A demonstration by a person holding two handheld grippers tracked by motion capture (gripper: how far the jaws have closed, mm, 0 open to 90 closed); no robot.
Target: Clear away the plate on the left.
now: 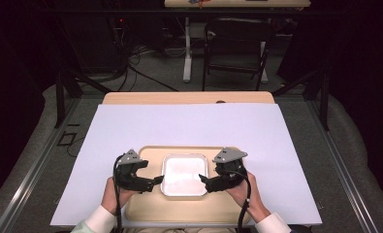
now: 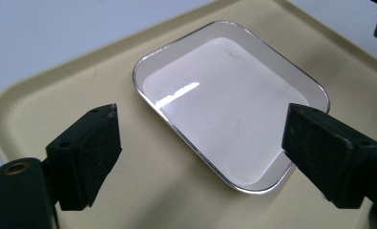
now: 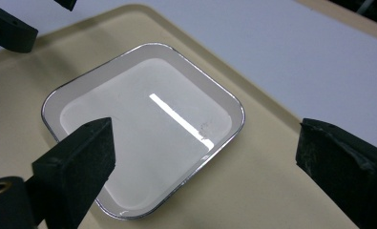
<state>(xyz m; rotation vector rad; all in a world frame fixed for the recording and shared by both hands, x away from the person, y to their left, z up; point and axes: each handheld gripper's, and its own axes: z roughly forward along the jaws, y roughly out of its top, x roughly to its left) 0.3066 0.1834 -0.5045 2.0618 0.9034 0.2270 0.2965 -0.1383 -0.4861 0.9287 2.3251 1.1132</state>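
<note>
A white square plate (image 1: 184, 174) with a thin silver rim lies flat on a beige tray (image 1: 145, 209) near the table's front edge. My left gripper (image 1: 157, 181) hovers just off the plate's left side and my right gripper (image 1: 203, 180) just off its right side, both pointing inward. In the left gripper view the plate (image 2: 224, 105) lies below and ahead of the left gripper (image 2: 203, 129), open with nothing between its pads. The right gripper view has the plate (image 3: 143, 129) under the right gripper (image 3: 210, 143), which is also open and empty. The plate holds nothing.
The tray sits on a large white sheet (image 1: 189, 126) that covers most of the wooden table (image 1: 189, 98). A dark chair (image 1: 237, 43) and a table leg stand on the floor beyond the far edge. The person's hands and pale cuffs enter from the bottom.
</note>
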